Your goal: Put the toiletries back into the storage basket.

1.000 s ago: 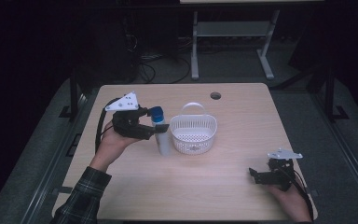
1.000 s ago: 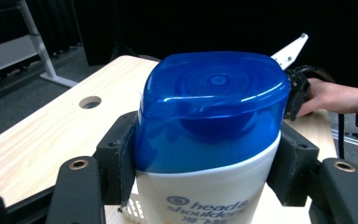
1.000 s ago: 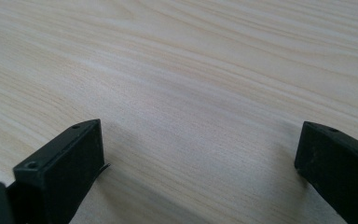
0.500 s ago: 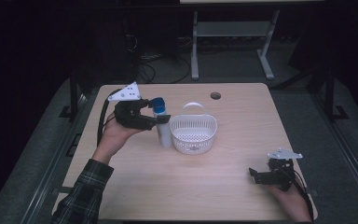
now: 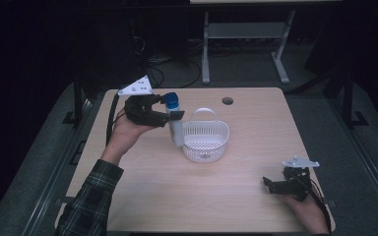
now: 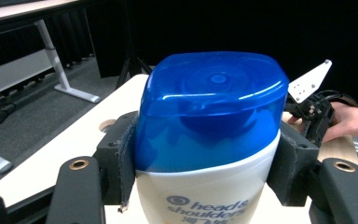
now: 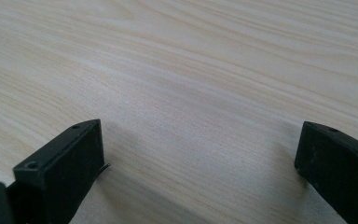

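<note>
Clamped on a shampoo bottle [image 5: 175, 125], the left hand-held gripper [image 5: 170, 109] sat at the left of the high view, over the far left part of the bench [image 5: 236, 196], gripped by a hand [image 5: 125, 132] coming out of a plaid sleeve [image 5: 86, 206]. Its pads [image 6: 123, 161] pressed on both sides of the bottle just under the blue cap [image 6: 209, 109], where the white body began, and the bottle hung upright with its lower end just beside the left wall of the white basket [image 5: 205, 141]; whether the bottle touched the bench or the basket could not be told. That perforated basket stood near the middle of the bench with its handle raised. A round hole [image 5: 227, 101] lay in the bench top beyond it. Well apart, at the near right corner, the right hand-held gripper [image 5: 271, 185] rested low over the bench in the person's other hand [image 5: 305, 214], its black jaws standing wide apart with nothing but bare light wood between them in the right gripper view.
</note>
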### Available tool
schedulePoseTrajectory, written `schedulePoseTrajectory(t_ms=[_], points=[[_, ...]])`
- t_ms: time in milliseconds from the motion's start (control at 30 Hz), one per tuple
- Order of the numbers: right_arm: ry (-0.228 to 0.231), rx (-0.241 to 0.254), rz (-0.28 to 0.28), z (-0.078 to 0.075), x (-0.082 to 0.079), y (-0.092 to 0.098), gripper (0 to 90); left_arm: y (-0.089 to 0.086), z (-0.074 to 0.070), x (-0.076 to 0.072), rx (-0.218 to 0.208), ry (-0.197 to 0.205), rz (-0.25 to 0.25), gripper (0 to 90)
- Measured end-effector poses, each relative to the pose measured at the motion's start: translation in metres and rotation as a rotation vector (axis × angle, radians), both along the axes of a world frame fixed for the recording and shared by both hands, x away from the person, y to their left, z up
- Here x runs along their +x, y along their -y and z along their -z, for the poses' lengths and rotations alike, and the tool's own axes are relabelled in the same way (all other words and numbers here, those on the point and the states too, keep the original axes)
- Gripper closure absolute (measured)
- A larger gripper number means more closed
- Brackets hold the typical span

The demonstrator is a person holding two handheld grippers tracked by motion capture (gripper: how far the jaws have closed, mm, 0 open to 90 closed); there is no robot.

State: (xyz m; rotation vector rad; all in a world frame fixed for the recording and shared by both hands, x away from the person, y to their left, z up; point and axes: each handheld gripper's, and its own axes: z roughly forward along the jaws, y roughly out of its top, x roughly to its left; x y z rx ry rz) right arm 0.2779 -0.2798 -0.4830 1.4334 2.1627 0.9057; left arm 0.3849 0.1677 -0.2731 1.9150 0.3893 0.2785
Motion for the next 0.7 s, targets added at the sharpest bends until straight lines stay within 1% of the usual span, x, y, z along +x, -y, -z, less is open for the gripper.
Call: schedulePoseTrajectory(t_ms=[200,233,300,533,700], points=[[0.001,0.0,-0.001,0.0,0.0,0.0,0.8,0.006,-0.003,0.006,0.001,0.012,-0.006,35.5],[0.001,0.0,-0.001,0.0,0.0,0.0,0.8,0.008,-0.003,0.007,-0.005,0.012,-0.01,35.5],[0.001,0.0,-0.001,0.0,0.0,0.0,0.8,0.009,-0.003,0.008,-0.002,0.01,-0.011,35.5],[0.002,0.0,-0.001,0.0,0.0,0.0,0.8,0.019,0.001,0.014,0.006,0.015,-0.025,35.4],[0.002,-0.001,-0.001,0.0,0.0,0.0,0.8,0.026,0.005,0.016,0.016,0.026,-0.037,35.4]])
